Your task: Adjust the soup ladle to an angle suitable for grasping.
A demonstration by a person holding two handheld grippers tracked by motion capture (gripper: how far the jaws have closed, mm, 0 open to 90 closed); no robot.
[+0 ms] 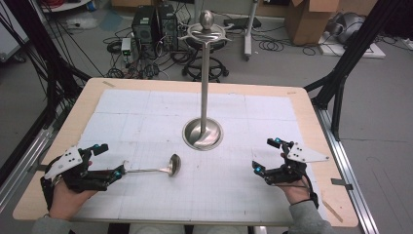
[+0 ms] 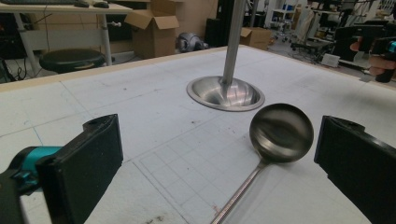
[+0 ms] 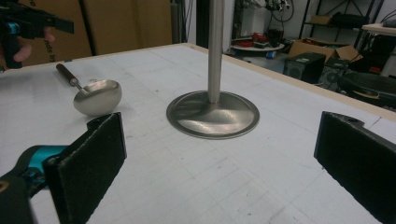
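On the white gridded table (image 1: pixel 146 112), a steel ladle (image 1: pixel 168 167) lies beside the stand (image 1: pixel 203 131). I judge it stiff, slick and bowl-heavy; I'd grip mid-handle. My left gripper (image 1: pixel 108 161) and right gripper (image 1: pixel 265 155) both gape, holding nothing.

The left tool (image 1: pixel 108 161) sits near the table's near left corner, held low in the left hand (image 1: pixel 68 192), pointing toward the table's right edge, its jaws spread wide with nothing pressed between the pads. The right tool (image 1: pixel 266 155) sits near the near right corner in the right hand (image 1: pixel 294 190), pointing toward the left edge, jaws likewise wide apart. Both grey-sleeved forearms come in over the near edge.
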